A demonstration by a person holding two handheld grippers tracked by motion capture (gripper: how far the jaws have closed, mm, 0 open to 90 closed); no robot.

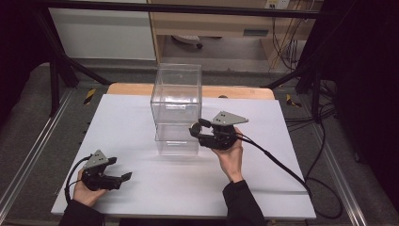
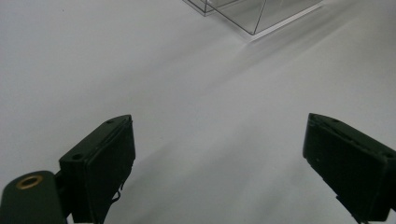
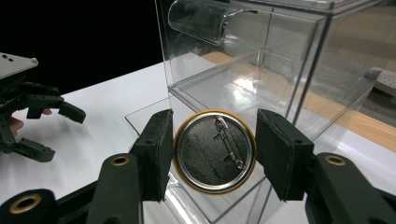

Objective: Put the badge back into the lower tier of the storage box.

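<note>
the right gripper (image 3: 215,154) clamps a pin badge (image 3: 215,151) beside the clear box (image 3: 261,70); left gripper (image 2: 219,158) gapes.

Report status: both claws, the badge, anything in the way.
Left claw open, empty, low over the white table. Right claw shut on the pin badge, pin side showing, at the clear box. Box wall directly ahead.

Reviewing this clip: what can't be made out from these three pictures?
- Round gold-rimmed pin badge, right gripper view: its printed front faces away.
- Right gripper, high view: badge too small to see.
- Clear plastic box, left gripper view: cut off by the top edge.
</note>
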